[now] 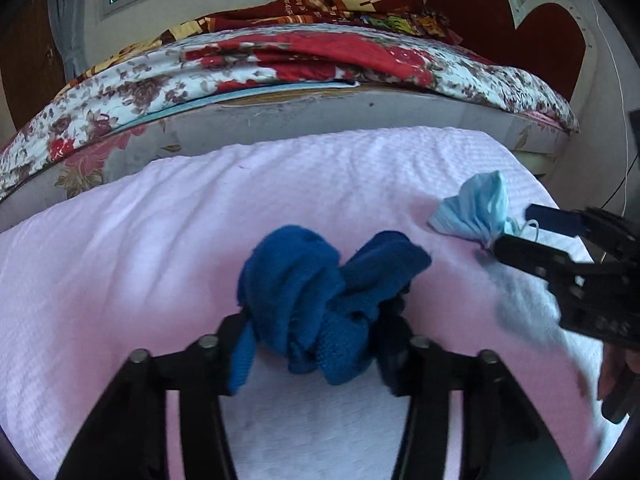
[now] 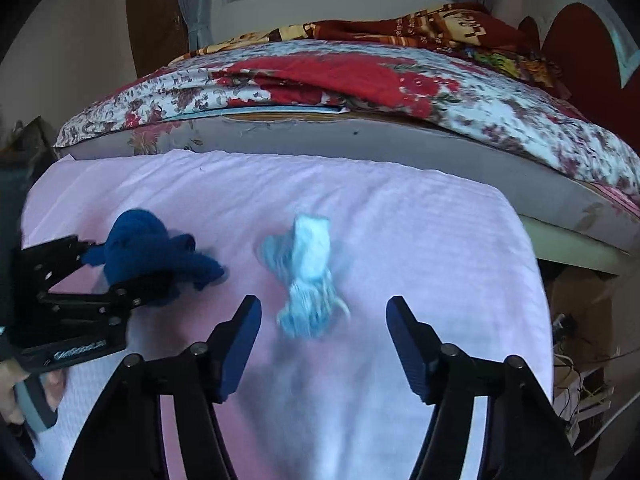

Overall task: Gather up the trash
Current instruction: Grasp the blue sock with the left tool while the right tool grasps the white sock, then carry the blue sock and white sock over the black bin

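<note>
A crumpled dark blue cloth (image 1: pixel 304 288) lies on a pink towel-covered surface (image 1: pixel 140 240). My left gripper (image 1: pixel 320 332) is shut on the cloth, its pads pressed into the bunched fabric on both sides. The right wrist view shows that same left gripper (image 2: pixel 132 268) at the left, gripping the dark blue cloth (image 2: pixel 140 248). A crumpled light blue face mask (image 2: pixel 308 264) lies in the middle of the pink surface (image 2: pixel 420 220). My right gripper (image 2: pixel 323 308) is open, its jaws wide on either side of the mask and clear of it. In the left wrist view the right gripper (image 1: pixel 516 228) sits at the edge of the mask (image 1: pixel 476 212).
Just behind the pink surface stands a bed with a floral quilt (image 1: pixel 280 60), a rumpled red blanket (image 2: pixel 440 24) and a red headboard (image 1: pixel 540 36). To the right of the surface are boxes and tangled wires (image 2: pixel 580 360). A person's hand (image 2: pixel 24 380) holds the left gripper's handle.
</note>
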`<act>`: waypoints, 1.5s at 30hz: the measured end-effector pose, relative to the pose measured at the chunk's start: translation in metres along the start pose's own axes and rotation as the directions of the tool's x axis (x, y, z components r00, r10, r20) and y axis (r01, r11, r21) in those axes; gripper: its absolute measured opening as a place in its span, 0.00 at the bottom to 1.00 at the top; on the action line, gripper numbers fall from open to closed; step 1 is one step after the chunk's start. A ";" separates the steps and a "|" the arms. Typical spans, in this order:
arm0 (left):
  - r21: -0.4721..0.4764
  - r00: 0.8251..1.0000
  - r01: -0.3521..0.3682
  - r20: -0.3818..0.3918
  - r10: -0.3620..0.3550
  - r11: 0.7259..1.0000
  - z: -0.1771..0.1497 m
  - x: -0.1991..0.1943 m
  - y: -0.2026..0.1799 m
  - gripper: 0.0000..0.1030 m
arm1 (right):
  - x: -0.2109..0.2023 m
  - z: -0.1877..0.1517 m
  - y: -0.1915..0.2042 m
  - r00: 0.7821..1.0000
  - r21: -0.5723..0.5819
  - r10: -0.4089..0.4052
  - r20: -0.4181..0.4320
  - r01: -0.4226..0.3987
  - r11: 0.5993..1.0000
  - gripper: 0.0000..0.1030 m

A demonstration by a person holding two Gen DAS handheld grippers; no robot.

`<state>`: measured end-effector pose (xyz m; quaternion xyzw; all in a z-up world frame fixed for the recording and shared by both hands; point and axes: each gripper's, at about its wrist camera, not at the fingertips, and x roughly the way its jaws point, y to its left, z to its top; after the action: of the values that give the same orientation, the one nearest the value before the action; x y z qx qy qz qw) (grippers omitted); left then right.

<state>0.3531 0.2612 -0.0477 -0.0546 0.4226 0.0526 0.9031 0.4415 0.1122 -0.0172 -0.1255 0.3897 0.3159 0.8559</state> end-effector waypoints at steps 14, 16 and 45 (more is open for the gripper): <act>-0.007 0.998 0.022 0.053 -0.021 1.000 -0.014 -0.025 0.003 0.30 | -0.013 -0.005 0.016 1.000 0.035 0.017 -0.012 -0.016 0.999 0.26; -0.004 0.998 0.025 0.063 -0.025 1.000 -0.018 -0.035 0.000 0.30 | -0.030 -0.015 0.015 1.000 0.048 0.019 0.003 -0.019 0.999 0.26; 0.161 0.968 0.166 0.162 -0.192 0.973 -0.122 -0.204 -0.125 0.30 | -0.300 -0.197 0.016 0.979 0.091 -0.079 0.190 0.063 0.994 0.26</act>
<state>0.1483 0.1107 0.0387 -0.0215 0.3368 -0.0560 0.9397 0.1661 -0.0989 0.0766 -0.0719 0.3129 0.2790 0.9050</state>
